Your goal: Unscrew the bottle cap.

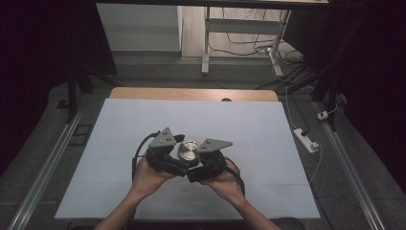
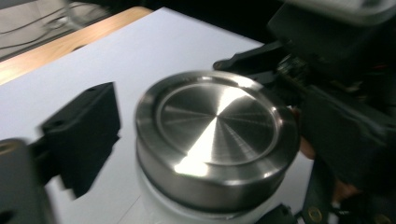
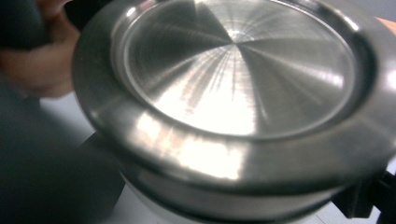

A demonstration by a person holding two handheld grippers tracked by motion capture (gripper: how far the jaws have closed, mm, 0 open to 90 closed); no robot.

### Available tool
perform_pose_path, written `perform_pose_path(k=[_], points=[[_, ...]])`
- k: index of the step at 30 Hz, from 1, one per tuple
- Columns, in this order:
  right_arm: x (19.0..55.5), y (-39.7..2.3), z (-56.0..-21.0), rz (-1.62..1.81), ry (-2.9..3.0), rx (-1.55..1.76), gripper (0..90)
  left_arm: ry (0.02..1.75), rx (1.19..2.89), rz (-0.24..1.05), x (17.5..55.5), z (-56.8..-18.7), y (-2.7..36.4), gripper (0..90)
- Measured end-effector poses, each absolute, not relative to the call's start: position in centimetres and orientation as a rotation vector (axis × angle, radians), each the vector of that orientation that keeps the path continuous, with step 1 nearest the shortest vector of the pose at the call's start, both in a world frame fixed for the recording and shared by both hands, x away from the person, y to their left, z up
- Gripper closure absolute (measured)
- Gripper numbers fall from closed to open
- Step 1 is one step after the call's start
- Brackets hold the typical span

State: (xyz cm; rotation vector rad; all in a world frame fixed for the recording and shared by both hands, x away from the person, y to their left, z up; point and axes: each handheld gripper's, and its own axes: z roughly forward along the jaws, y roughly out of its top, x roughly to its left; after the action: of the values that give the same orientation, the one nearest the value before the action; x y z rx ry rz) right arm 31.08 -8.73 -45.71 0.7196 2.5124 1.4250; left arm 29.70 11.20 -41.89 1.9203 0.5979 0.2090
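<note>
A white jar with a round brushed-steel lid (image 1: 188,150) is held above the white sheet between both hands. My left gripper (image 1: 178,158) comes at it from the left. In the left gripper view the lid (image 2: 215,135) sits between the black jaws, and the left finger (image 2: 81,135) stands clear of it with white sheet showing in the gap, so this gripper is open. My right gripper (image 1: 198,164) meets the jar from the right. In the right gripper view the lid (image 3: 238,70) is very close and a black finger (image 3: 369,198) rests against the white body below it.
The white sheet (image 1: 143,120) covers the table, with a wooden strip (image 1: 191,94) at the far edge. Metal rails run along both sides. A white power strip (image 1: 306,140) and cables lie on the floor at the right, and desk legs stand beyond the table.
</note>
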Motion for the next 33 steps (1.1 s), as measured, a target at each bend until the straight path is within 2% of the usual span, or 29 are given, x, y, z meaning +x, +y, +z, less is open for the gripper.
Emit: perform_pose_path(k=[2,3,4,6,12,15,21,27,33], points=[[31.2,-8.9,-45.6,1.439,2.541,0.687,14.9,0.537,1.919,0.128,30.2,-41.6,12.4,0.2],[31.3,-8.9,-45.5,1.446,2.561,0.657,14.9,0.479,1.927,0.074,30.5,-41.5,13.1,0.5],[31.3,-8.9,-45.5,1.446,2.561,0.657,14.9,0.479,1.927,0.074,30.5,-41.5,13.1,1.2],[31.2,-8.8,-45.4,1.469,2.618,0.567,14.9,0.345,1.982,0.015,30.6,-41.5,14.2,2.8],[30.1,-7.8,-45.3,1.466,2.717,0.363,14.9,0.224,2.105,0.051,29.9,-41.6,13.4,7.8],[29.6,-7.4,-45.3,1.463,2.73,0.329,14.9,0.174,2.127,0.054,29.5,-41.7,13.1,17.4],[29.9,-7.8,-45.1,1.472,2.675,0.4,15.0,0.29,2.081,0.136,29.4,-41.6,12.5,19.6],[30.5,-8.3,-45.3,1.448,2.582,0.583,14.9,0.498,2.041,0.293,28.9,-41.8,10.6,19.9],[30.7,-8.4,-45.6,1.415,2.538,0.674,14.9,0.595,2.002,0.319,28.9,-42.1,10.1,20.0]])
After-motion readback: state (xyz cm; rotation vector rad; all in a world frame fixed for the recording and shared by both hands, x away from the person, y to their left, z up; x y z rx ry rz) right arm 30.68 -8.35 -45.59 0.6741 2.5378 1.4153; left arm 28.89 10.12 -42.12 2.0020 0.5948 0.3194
